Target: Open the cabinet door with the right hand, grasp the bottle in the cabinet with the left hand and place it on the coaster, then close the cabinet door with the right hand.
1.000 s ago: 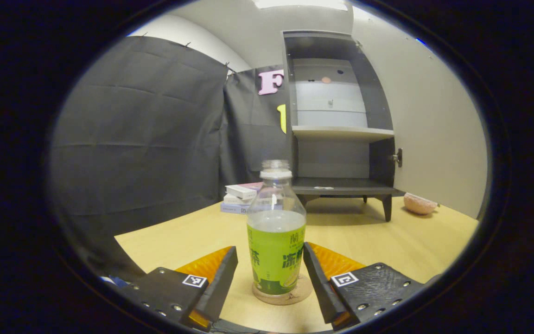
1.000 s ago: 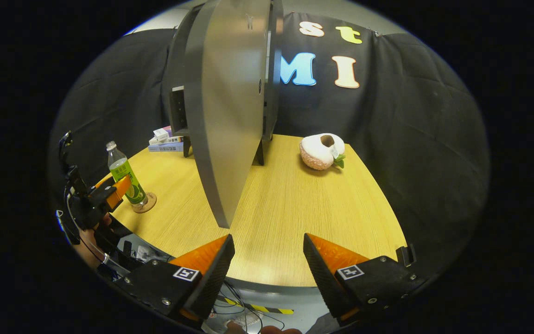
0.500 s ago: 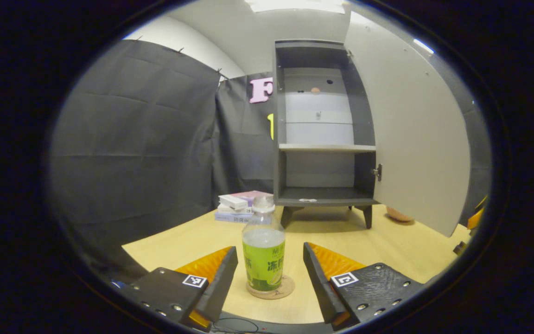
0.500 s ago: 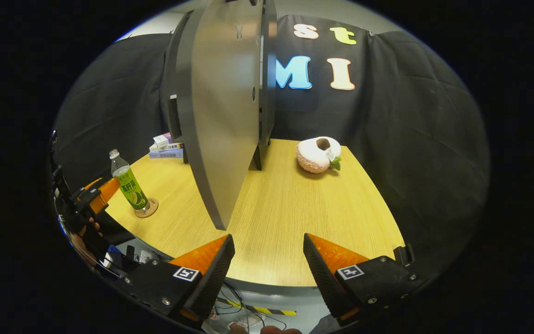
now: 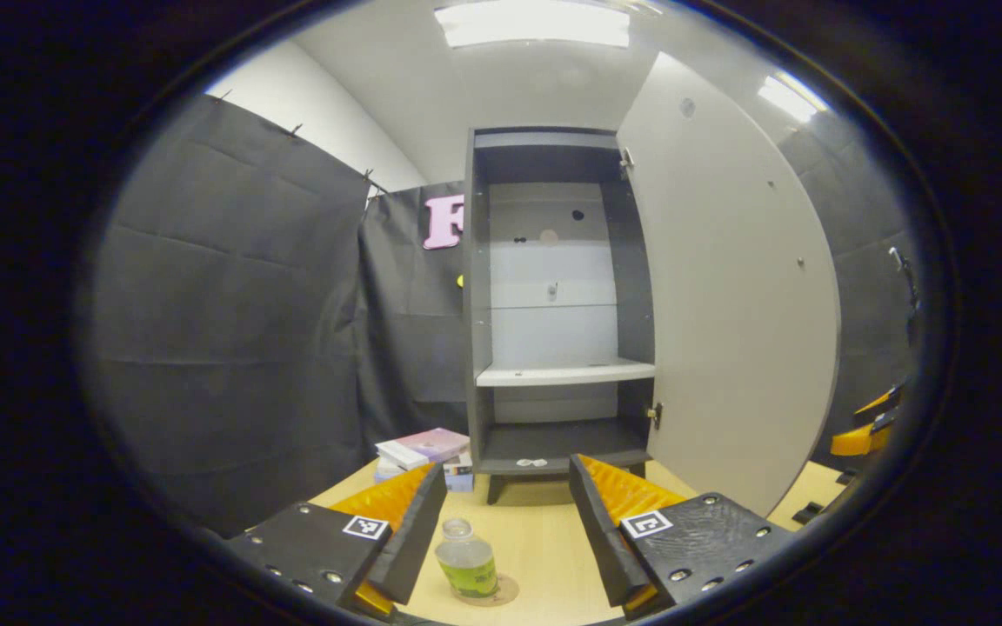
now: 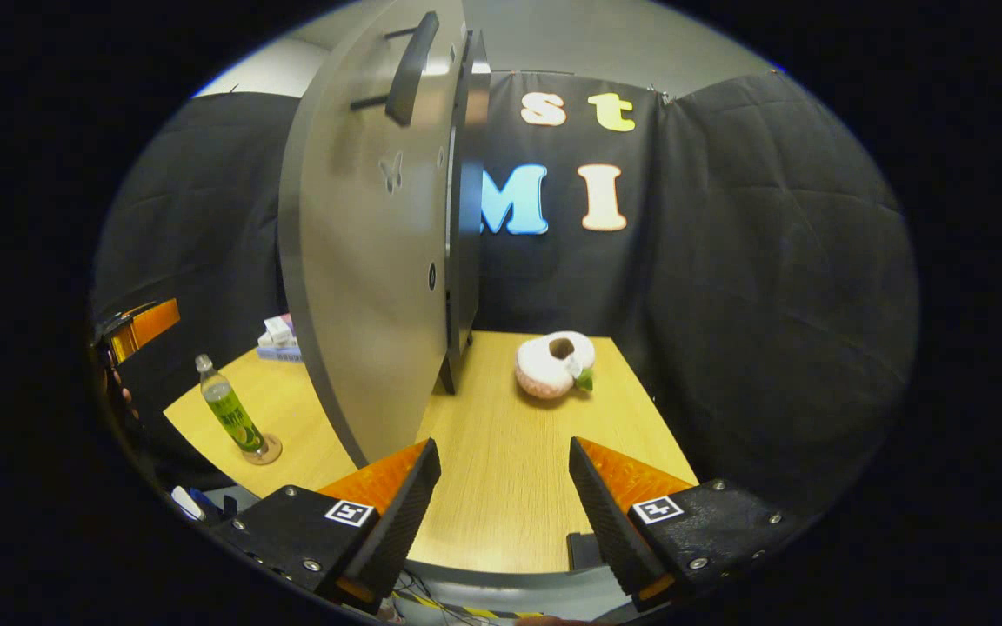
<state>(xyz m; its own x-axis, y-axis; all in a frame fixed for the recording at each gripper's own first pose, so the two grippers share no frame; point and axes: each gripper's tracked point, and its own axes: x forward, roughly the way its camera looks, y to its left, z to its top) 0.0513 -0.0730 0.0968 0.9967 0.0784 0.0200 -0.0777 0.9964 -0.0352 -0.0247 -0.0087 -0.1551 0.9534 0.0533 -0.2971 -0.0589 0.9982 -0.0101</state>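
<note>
The green-labelled bottle stands upright on the round coaster on the wooden table. My left gripper is open, lifted above and behind the bottle, with nothing between its fingers. Ahead, the grey cabinet stands with its door swung wide; the shelves hold nothing. My right gripper is open near the table's front edge, facing the door's outer face and its black handle. The left gripper's orange finger shows far left in the right gripper view.
A stack of books lies left of the cabinet. A pink-and-white plush toy rests on the table right of the cabinet. Black cloth walls close in the booth on all sides.
My left gripper has pulled back and risen away from the bottle, which stays on the coaster. My right gripper has also lifted and tilted up, bringing the door handle into view.
</note>
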